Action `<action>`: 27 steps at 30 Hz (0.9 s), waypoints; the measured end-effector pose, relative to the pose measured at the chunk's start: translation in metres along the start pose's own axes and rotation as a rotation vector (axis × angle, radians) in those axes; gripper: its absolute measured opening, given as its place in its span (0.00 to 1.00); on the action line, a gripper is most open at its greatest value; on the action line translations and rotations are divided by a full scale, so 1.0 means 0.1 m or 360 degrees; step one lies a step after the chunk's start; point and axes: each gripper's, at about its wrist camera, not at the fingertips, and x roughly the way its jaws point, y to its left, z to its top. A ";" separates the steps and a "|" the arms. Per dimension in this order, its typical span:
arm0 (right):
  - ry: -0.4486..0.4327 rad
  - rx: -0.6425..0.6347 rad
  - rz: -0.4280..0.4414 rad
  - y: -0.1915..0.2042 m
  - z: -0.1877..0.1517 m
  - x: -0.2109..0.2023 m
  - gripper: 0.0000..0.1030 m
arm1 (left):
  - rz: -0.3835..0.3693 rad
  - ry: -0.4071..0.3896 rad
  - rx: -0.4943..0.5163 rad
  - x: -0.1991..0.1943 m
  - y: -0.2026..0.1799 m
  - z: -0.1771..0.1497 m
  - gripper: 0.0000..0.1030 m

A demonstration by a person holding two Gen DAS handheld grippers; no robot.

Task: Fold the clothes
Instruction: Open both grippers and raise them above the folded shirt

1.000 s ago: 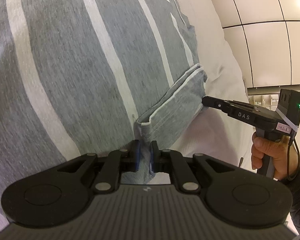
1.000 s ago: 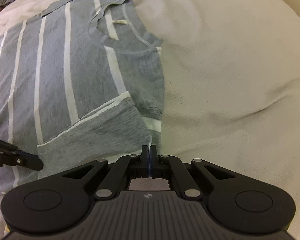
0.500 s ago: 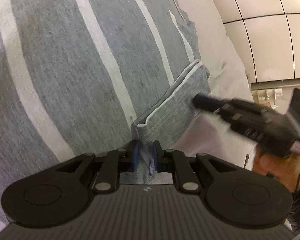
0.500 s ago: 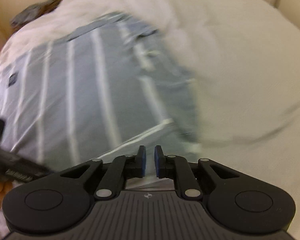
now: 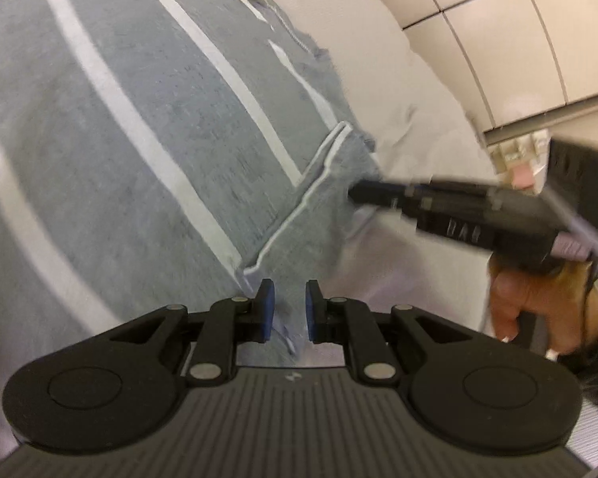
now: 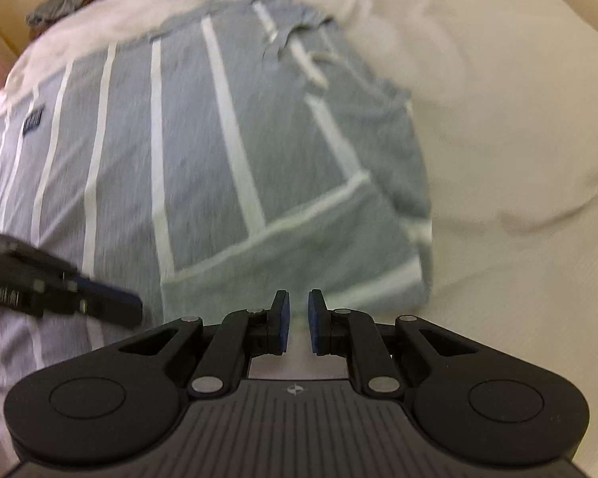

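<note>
1. A striped shirt (image 6: 203, 151) lay flat on the bed (image 6: 498, 127), one sleeve (image 6: 299, 255) folded inward.
2. Both the left gripper (image 5: 286, 308) and right gripper (image 6: 297, 318) hung open, fingers apart, holding nothing.
3. Sleeve fold apparently done; the next fold called for a fresh grip.

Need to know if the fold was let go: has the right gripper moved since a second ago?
Yes. The right gripper has opened and pulled back from the folded sleeve of the striped shirt, which now lies released on the bed.
</note>
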 end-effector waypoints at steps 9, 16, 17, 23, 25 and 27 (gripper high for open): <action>-0.0120 0.0259 -0.0336 -0.36 0.22 0.33 0.12 | 0.0046 0.0017 -0.0042 -0.09 0.20 -0.06 0.10; -0.0245 0.0429 -0.0345 -0.20 0.02 -0.07 0.16 | 0.0104 0.0044 -0.0019 -0.59 0.31 -0.30 0.14; -0.0261 0.0445 -0.0301 -0.09 -0.03 -0.11 0.17 | 0.0122 0.0044 0.0006 -0.69 0.34 -0.33 0.15; -0.0155 0.0379 -0.0107 0.71 -0.36 0.05 0.17 | 0.0228 0.0040 0.0139 -1.19 0.48 -0.42 0.16; -0.0032 0.0349 -0.0156 0.91 -0.52 0.21 0.17 | 0.0264 0.0038 0.0182 -1.36 0.52 -0.45 0.18; 0.0024 0.0425 -0.0189 1.00 -0.68 0.22 0.17 | 0.0300 0.0036 0.0226 -1.52 0.56 -0.47 0.22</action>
